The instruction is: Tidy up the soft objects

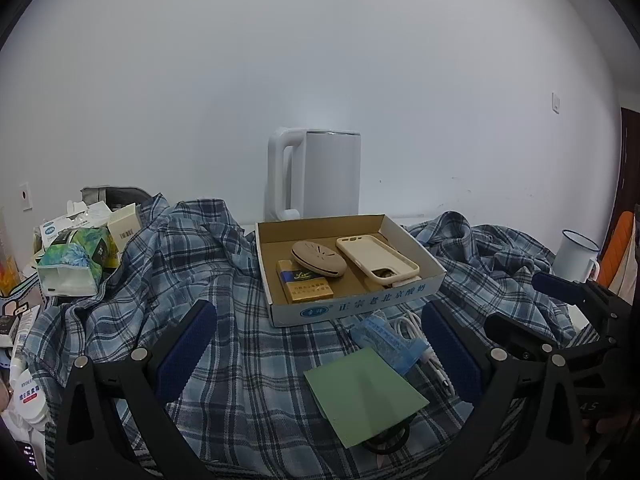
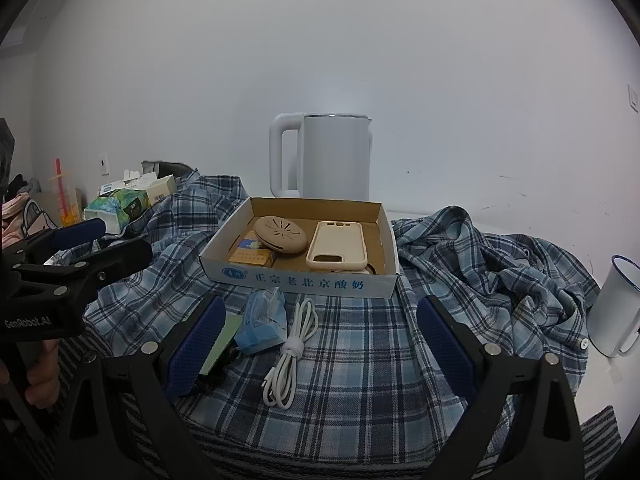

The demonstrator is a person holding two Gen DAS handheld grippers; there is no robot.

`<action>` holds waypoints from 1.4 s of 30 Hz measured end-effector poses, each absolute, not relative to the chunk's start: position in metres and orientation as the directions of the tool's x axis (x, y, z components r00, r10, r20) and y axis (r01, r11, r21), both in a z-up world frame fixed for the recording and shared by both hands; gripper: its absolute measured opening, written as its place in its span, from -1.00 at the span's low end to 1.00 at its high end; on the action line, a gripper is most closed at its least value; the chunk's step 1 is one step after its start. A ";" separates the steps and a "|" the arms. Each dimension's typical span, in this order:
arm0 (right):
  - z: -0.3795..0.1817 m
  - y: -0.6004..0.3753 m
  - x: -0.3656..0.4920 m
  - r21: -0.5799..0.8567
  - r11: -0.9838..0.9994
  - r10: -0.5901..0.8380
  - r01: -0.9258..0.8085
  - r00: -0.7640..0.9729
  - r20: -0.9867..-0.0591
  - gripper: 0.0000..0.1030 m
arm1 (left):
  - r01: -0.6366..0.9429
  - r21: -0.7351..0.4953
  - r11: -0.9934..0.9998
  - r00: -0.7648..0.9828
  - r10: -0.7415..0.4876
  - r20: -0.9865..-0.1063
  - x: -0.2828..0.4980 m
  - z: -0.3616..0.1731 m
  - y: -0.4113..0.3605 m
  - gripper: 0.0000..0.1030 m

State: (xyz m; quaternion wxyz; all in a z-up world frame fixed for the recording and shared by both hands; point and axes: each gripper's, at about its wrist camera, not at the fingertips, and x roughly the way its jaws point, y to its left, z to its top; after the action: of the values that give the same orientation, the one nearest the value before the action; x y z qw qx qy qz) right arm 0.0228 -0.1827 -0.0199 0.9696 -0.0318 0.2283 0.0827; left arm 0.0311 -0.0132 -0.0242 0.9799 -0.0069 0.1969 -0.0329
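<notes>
A blue plaid shirt (image 1: 224, 280) (image 2: 480, 264) lies rumpled across the table. On it stands an open cardboard tray (image 1: 352, 312) (image 2: 304, 280) with a beige phone case (image 1: 378, 258) (image 2: 338, 246), a tan oval case (image 1: 318, 258) and a yellow pack (image 1: 306, 286). In front lie a green card (image 1: 364, 394), a blue tissue pack (image 1: 390, 340) (image 2: 262, 318) and a coiled white cable (image 2: 292, 352). My left gripper (image 1: 320, 352) is open above the shirt, over the card. My right gripper (image 2: 316, 344) is open around the cable.
A white kettle (image 1: 316, 172) (image 2: 324, 156) stands by the wall behind the tray. A white enamel mug (image 1: 576, 256) (image 2: 614, 308) sits at the right. Boxes and a green tissue pack (image 1: 76, 264) (image 2: 116, 202) pile up at the left.
</notes>
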 end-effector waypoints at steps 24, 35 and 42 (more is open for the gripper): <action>-0.021 -0.183 0.023 -0.028 0.984 0.145 -0.176 0.881 -0.451 0.86 | 0.062 -0.031 0.998 0.920 -0.069 -0.387 0.032 -0.025 -0.013 1.00; -0.039 -0.177 0.055 0.067 0.976 0.199 -0.205 0.732 -0.652 0.24 | 0.037 -0.077 0.996 0.912 -0.065 -0.404 0.035 -0.027 -0.005 1.00; -0.061 -0.163 0.075 0.064 0.973 0.193 -0.220 0.639 -0.745 -0.35 | 0.040 -0.072 0.997 0.912 -0.066 -0.405 0.033 -0.026 -0.005 1.00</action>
State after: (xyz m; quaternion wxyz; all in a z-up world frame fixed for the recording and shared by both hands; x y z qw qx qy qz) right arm 0.0754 -0.1632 -0.0610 0.9050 -0.0165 0.4095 0.1142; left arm 0.0334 -0.0052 -0.0257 0.9773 -0.0308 0.2079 -0.0272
